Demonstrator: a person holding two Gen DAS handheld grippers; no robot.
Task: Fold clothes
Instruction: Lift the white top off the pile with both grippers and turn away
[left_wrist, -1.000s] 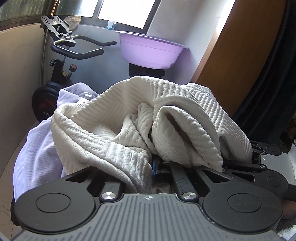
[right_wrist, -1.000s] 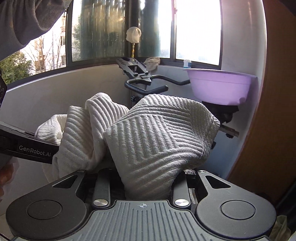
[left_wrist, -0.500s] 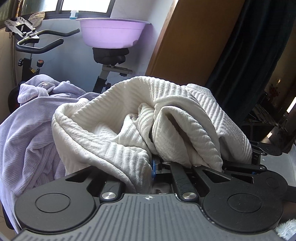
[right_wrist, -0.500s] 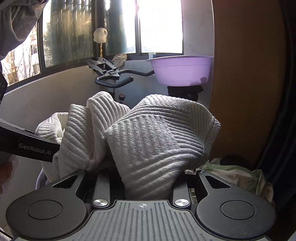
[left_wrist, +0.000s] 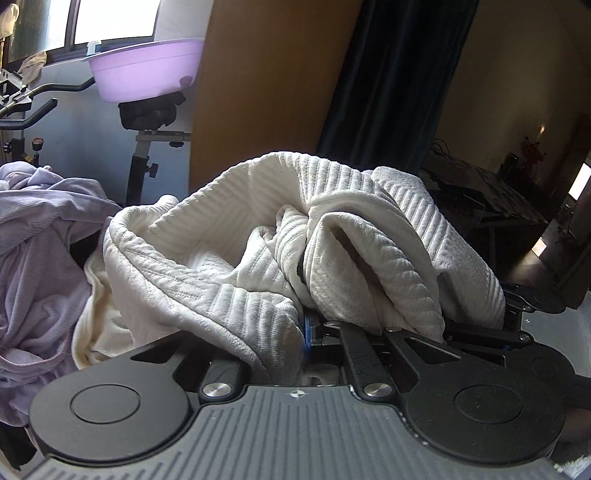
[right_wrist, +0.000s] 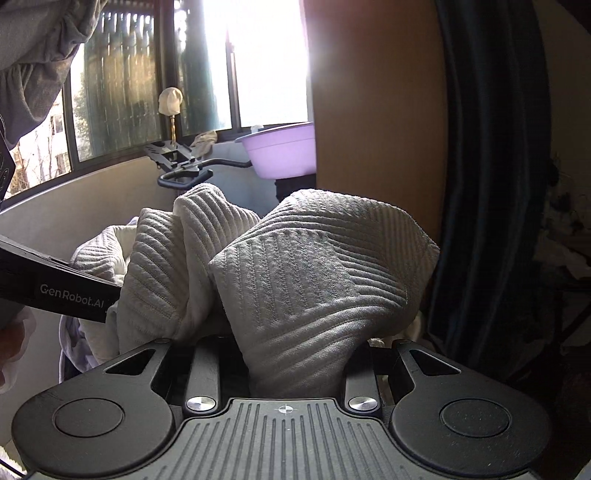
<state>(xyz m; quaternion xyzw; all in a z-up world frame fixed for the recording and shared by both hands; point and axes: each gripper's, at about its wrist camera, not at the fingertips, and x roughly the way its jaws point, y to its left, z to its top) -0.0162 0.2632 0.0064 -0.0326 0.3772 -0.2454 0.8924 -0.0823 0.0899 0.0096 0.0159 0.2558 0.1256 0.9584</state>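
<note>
**A:** What sits at the far left of the left wrist view?

**B:** A lavender garment (left_wrist: 40, 236), crumpled along the left edge. Above it, in the upper left of the frame, a purple basin (left_wrist: 147, 70) rests over the black saddle of an exercise bike (left_wrist: 147, 114), whose handlebar reaches in from the left edge.

**A:** And the centre?

**B:** A white ribbed garment (left_wrist: 229, 266), bunched in thick folds, fills the middle of the frame and spills over the left hand-held gripper (left_wrist: 314, 332). Its jaws are drawn close together and pinch a gather of that cloth; the fingertips are buried under the folds. At right, a dark curtain (left_wrist: 391, 74) hangs beside a brown wooden panel (left_wrist: 266, 81).

**A:** What does the right wrist view show?

**B:** At the left edge a black bar printed "GenRobot.AI" (right_wrist: 70, 295), part of the other hand-held gripper, touches the cloth. A grey sleeve (right_wrist: 33, 40) fills the upper left corner. The same white ribbed garment (right_wrist: 317, 273) humps up at centre, draped over the right hand-held gripper (right_wrist: 284, 354).

**A:** Closed as well?

**B:** The cloth runs down between its two arms, which stand fairly near each other; the tips are covered, but the bundle is clamped there. The basin (right_wrist: 280, 151) and window (right_wrist: 155, 81) sit behind.
</note>
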